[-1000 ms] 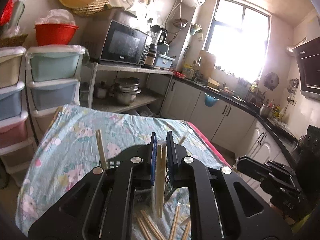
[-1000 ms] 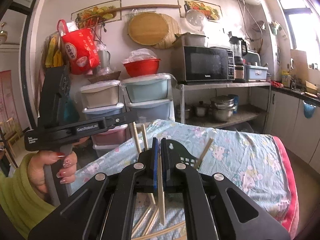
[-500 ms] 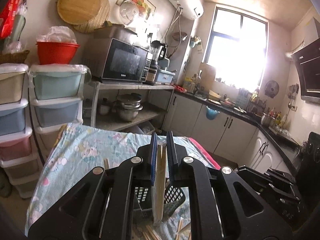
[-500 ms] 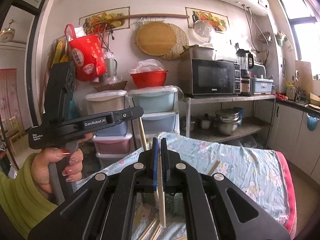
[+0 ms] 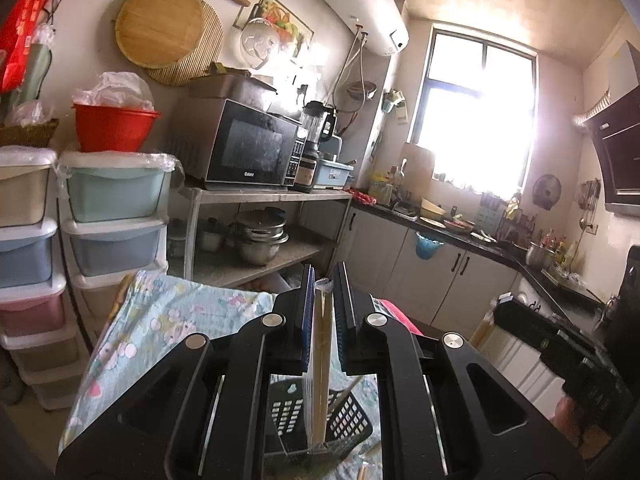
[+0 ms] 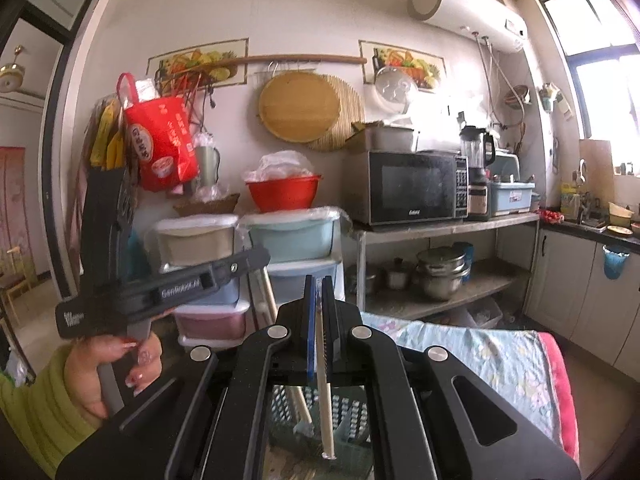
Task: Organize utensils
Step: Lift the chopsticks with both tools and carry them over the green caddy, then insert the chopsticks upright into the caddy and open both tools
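Chopsticks (image 5: 321,364) in wrapper were pinched upright by the left gripper (image 5: 323,292), one chopstick (image 6: 323,380) by the right gripper (image 6: 318,292), above the near basket (image 5: 344,420); light, stiff, slippery, judged best clamped mid-length.

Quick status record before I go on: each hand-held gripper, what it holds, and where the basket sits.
left hand-held gripper: shut on wrapped chopsticks, upright
right hand-held gripper: shut on single chopstick, near upright
black basket: below both grippers, on the floral tablecloth
chopstick ends: hanging over the basket; whether inside it cannot be told
other: one more chopstick leans in the basket
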`<action>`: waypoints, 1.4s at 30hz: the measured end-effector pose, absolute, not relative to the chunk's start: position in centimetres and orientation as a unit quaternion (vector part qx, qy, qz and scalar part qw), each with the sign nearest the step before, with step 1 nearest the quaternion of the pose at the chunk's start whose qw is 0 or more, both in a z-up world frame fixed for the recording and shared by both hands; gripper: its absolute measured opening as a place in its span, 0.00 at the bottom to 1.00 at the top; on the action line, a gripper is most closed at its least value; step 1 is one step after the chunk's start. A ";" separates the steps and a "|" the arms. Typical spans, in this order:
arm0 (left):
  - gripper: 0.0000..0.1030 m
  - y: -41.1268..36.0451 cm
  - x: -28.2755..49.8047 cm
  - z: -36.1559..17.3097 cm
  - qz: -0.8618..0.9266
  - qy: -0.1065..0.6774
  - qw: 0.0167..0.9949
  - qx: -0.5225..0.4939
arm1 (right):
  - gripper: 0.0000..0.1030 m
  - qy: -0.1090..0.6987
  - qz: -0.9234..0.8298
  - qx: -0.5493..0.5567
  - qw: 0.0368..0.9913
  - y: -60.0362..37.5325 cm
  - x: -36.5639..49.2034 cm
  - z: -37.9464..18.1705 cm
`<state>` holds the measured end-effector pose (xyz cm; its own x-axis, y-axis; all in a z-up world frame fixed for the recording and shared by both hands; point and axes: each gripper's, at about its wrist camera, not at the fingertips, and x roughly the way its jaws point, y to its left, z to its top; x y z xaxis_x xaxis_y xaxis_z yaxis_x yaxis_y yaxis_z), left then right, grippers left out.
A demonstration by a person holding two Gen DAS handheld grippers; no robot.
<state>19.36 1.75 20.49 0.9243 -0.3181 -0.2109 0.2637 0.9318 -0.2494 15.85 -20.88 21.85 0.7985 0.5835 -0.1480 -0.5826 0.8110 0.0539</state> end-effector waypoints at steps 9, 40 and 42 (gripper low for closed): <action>0.06 1.2 20.7 20.9 -0.134 0.114 0.979 -0.102 | 0.03 0.067 0.292 0.011 0.954 -21.3 17.6 23.2; 0.06 -0.6 23.7 15.9 -0.127 0.164 0.974 -0.096 | 0.03 0.113 0.272 0.019 0.955 -19.9 21.7 18.7; 0.06 -0.7 23.8 15.6 -0.126 0.166 0.973 -0.095 | 0.03 0.117 0.271 0.020 0.955 -19.9 21.8 18.4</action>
